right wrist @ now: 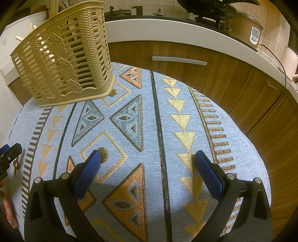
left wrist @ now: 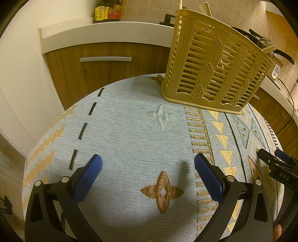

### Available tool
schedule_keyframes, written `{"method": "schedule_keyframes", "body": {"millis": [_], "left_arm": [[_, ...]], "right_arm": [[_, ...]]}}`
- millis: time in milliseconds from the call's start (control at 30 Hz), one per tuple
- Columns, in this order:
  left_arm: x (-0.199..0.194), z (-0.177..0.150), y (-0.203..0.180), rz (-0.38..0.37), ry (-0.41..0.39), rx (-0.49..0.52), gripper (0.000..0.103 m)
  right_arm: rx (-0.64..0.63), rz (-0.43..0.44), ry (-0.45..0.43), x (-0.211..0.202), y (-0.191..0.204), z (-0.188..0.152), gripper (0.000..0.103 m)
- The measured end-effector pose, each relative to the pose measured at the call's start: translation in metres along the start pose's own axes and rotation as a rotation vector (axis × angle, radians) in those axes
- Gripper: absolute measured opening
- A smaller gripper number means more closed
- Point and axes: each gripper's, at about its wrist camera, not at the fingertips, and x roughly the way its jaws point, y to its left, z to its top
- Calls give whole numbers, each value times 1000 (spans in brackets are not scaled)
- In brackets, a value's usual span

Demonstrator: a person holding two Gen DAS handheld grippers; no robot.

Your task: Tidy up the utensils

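Note:
A tan slatted plastic utensil basket (left wrist: pixel 214 61) stands upright at the far side of the patterned cloth; light wooden chopsticks (left wrist: pixel 205 10) stick out of its top. The same basket (right wrist: pixel 63 61) appears at the upper left of the right wrist view. My left gripper (left wrist: pixel 148 162) hovers open over bare cloth, nothing between its blue pads. My right gripper (right wrist: pixel 148 158) is also open and empty over the cloth, well in front of the basket. The right gripper's tip (left wrist: pixel 273 158) shows at the right edge of the left wrist view. No loose utensil lies on the cloth.
The table is covered by a pale blue cloth (left wrist: pixel 130 130) with gold and orange patterns. Behind it runs a wooden cabinet with a metal handle (right wrist: pixel 179 61) under a white counter. On the counter stand sauce bottles (left wrist: pixel 108 11), a stove with a pan (right wrist: pixel 214 7) and a rice cooker (right wrist: pixel 245 31).

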Motion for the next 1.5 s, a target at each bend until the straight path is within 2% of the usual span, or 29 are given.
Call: {"method": "schedule_keyframes", "body": {"millis": [400,1500], "left_arm": [[-3,0,4,-34,-17,-38,96],[1,0,1,-18,-10,-22,95]], "right_arm": [[0,0,0,0,0,0,96],[0,-1,0,0,0,1,96]]}}
